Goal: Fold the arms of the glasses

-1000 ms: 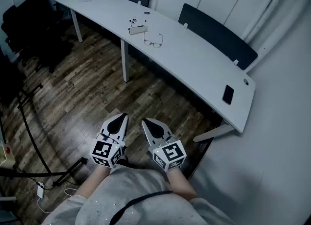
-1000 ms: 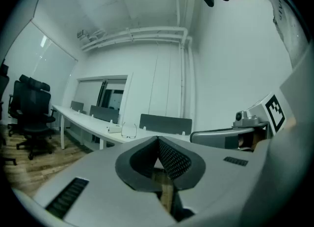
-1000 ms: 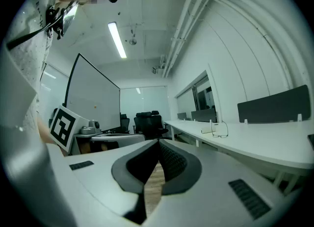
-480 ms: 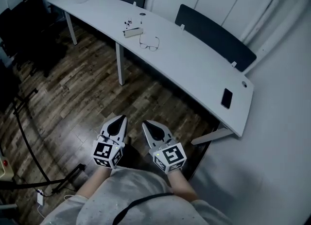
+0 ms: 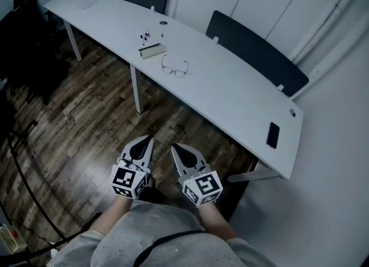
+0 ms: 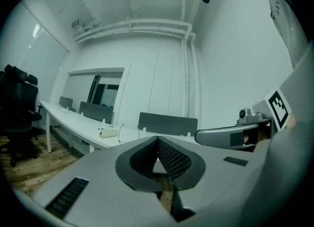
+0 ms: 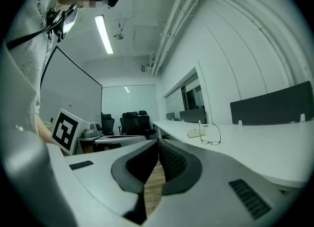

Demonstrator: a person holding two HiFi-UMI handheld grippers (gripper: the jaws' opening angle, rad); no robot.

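- Glasses: lying on the desk, approx halfway along its length and a bit nearer the front edge than the back. Both arms look swung out, i.e. unfolded; neither is tucked in yet.
- Progress, my read: nothing done on the fold itself, so both arms are left to close.
- Just beside the glasses, toward the desk's left end, is a white box w/ a few small dark bits behind it. The box doesn't seem to touch the frame.
- A phone sits well apart, near the desk's right end and close to the front edge. It's irrelevant to the job.
- Your left gripper: jaws pressed together, nothing btwn them.
- Your right gripper: same, pads closed tight on nothing.
- You hold both close to your body, side by side over the wood floor, well apart from the desk & glasses.
- So you're at the approach stage. What's left: reach the desk's front edge, open up, steady the frame w/ one gripper and fold w/ the other.
- Watch out: the frame is thin and prob. slides easily on that smooth top.
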